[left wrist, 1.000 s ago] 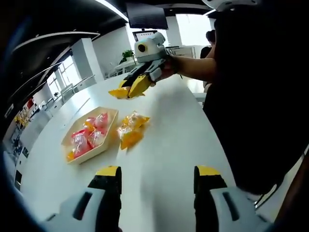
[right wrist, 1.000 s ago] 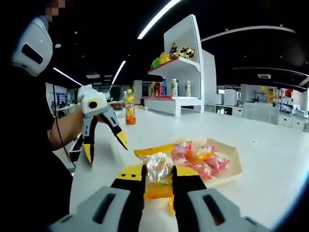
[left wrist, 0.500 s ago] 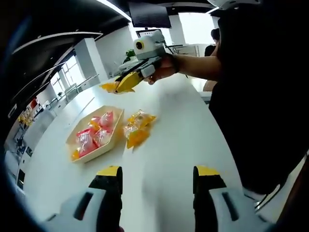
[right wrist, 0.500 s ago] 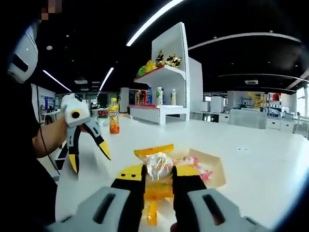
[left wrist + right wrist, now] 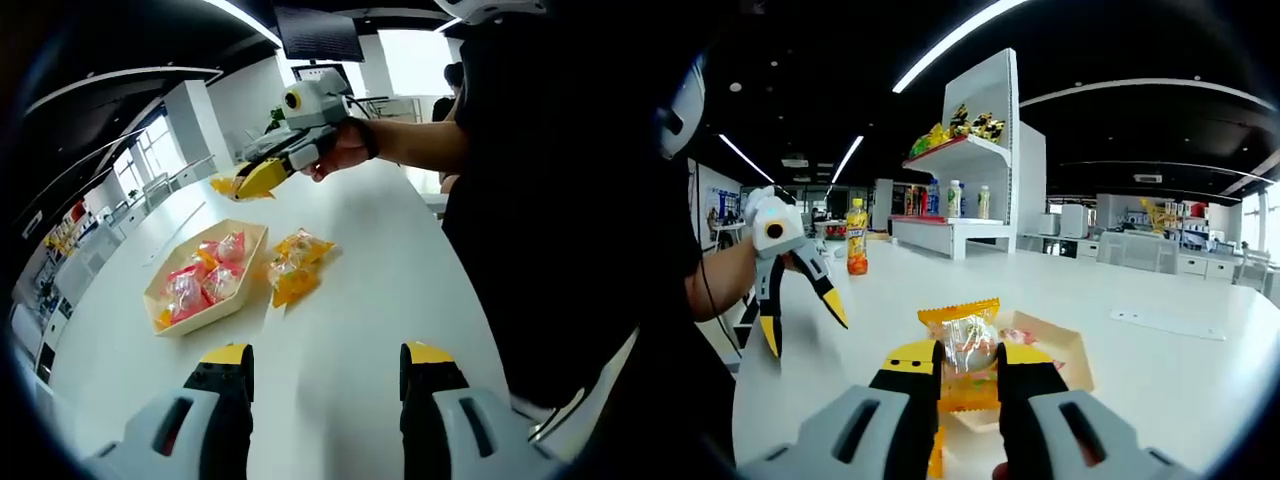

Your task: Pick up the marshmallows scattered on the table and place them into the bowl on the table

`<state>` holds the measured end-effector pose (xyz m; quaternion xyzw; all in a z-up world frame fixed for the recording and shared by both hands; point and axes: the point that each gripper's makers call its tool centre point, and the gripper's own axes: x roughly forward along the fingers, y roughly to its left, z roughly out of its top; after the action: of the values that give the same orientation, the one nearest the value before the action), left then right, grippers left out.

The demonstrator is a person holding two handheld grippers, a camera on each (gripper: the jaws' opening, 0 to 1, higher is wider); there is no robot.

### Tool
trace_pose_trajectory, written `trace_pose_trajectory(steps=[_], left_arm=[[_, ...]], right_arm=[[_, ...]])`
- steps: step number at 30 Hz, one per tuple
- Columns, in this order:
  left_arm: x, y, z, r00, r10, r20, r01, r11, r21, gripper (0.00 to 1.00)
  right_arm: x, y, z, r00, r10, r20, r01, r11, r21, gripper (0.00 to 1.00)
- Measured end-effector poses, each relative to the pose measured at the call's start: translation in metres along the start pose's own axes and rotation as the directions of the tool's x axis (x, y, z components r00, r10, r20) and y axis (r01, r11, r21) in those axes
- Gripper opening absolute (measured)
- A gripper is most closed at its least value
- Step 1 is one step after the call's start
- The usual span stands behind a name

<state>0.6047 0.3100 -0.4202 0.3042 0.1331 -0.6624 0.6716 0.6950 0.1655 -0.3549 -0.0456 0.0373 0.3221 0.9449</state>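
Since a second ago, the right gripper (image 5: 966, 372) has carried its packet (image 5: 962, 352) farther from the two packets on the table and now holds it in the air above and beyond the bowl's far end, as the left gripper view shows; the bowl, which reached out to the right of the jaws before, now sits right behind the packet. The left gripper (image 5: 325, 365) stays spread over bare tabletop.

Largest is the white table (image 5: 340, 330), running ahead of both grippers. On it, ahead and left of the left gripper, stands the bowl (image 5: 252, 257), a shallow tan tray with angled corners, holding several pink and orange packets (image 5: 203, 284). Just beside the bowl's right side, two orange packets (image 5: 293, 266) lie on the table, touching each other. In the right gripper view the bowl (image 5: 1072, 360) shows just behind the held packet, low between the jaws.

The right gripper's jaws are closed on the packet, which is clear in the middle with a crimped orange top edge standing above the jaw tips. In the left gripper view that gripper (image 5: 255, 178) hangs in a hand (image 5: 340, 155) with the packet at its tip. The left gripper's jaws are wide apart and hold nothing; in the right gripper view it (image 5: 803, 327) hangs to the left, jaws pointing down.

Beyond, a white shelf unit (image 5: 980, 170) carries bottles and snacks, and an orange bottle (image 5: 856, 237) stands on the table.
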Motion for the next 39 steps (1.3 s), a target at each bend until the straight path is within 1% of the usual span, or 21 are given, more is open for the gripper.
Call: trace_pose_trajectory(steps=[7,10,13,18,21,23,26,27,28,30,33,34,35,37,39], left_arm=[[-0.001,0.007,0.004,0.999,0.035,0.022,-0.035,0.999,-0.008,0.57],[-0.003,0.009,0.015,0.996,0.05,0.073,-0.048,0.999,-0.025,0.57],[-0.004,0.013,0.018,0.993,0.072,0.089,-0.07,0.997,-0.028,0.57],[-0.005,0.023,0.017,0.989,0.12,0.091,-0.116,0.992,-0.051,0.58],[-0.004,0.024,0.015,0.988,0.133,0.084,-0.128,0.99,-0.055,0.58],[-0.004,0.026,0.015,0.986,0.143,0.083,-0.139,0.989,-0.057,0.58],[-0.006,0.034,0.016,0.977,0.19,0.097,-0.182,0.98,-0.085,0.58],[-0.008,0.039,0.017,0.971,0.216,0.105,-0.206,0.974,-0.093,0.58],[-0.01,0.042,0.018,0.967,0.228,0.109,-0.218,0.971,-0.098,0.58],[-0.013,0.046,0.019,0.963,0.243,0.117,-0.231,0.967,-0.111,0.58],[-0.014,0.047,0.02,0.96,0.252,0.121,-0.239,0.964,-0.114,0.58],[-0.015,0.05,0.019,0.957,0.265,0.121,-0.252,0.961,-0.115,0.58],[-0.017,0.055,0.02,0.949,0.288,0.13,-0.273,0.954,-0.123,0.58],[-0.024,0.066,0.021,0.931,0.33,0.155,-0.298,0.934,-0.198,0.58],[-0.028,0.071,0.021,0.922,0.352,0.162,-0.318,0.926,-0.206,0.58]], right_arm=[[0.002,-0.004,0.001,1.0,-0.016,0.008,0.016,1.0,-0.012,0.22],[0.003,-0.006,0.003,1.0,-0.024,0.015,0.024,1.0,-0.009,0.22],[0.005,-0.008,0.003,0.999,-0.038,0.015,0.039,0.999,-0.016,0.22],[0.008,-0.01,0.004,0.998,-0.054,0.018,0.054,0.998,-0.036,0.22],[0.011,-0.012,0.004,0.997,-0.078,0.009,0.079,0.992,-0.096,0.22],[0.012,-0.012,0.005,0.997,-0.082,0.01,0.082,0.992,-0.099,0.22],[0.013,-0.015,0.008,0.996,-0.089,0.024,0.09,0.992,-0.086,0.22],[0.014,-0.016,0.008,0.995,-0.096,0.024,0.097,0.991,-0.087,0.22],[0.015,-0.018,0.008,0.994,-0.104,0.023,0.106,0.99,-0.09,0.22],[0.016,-0.02,0.008,0.993,-0.116,0.02,0.117,0.988,-0.096,0.22],[0.018,-0.023,0.006,0.991,-0.132,0.019,0.134,0.987,-0.089,0.22],[0.018,-0.026,0.006,0.989,-0.146,0.019,0.148,0.984,-0.101,0.22],[0.019,-0.027,0.005,0.988,-0.155,0.015,0.155,0.982,-0.111,0.22],[0.019,-0.03,0.003,0.986,-0.168,0.012,0.168,0.98,-0.111,0.22],[0.019,-0.033,0.002,0.984,-0.178,0.013,0.178,0.979,-0.098,0.22]])
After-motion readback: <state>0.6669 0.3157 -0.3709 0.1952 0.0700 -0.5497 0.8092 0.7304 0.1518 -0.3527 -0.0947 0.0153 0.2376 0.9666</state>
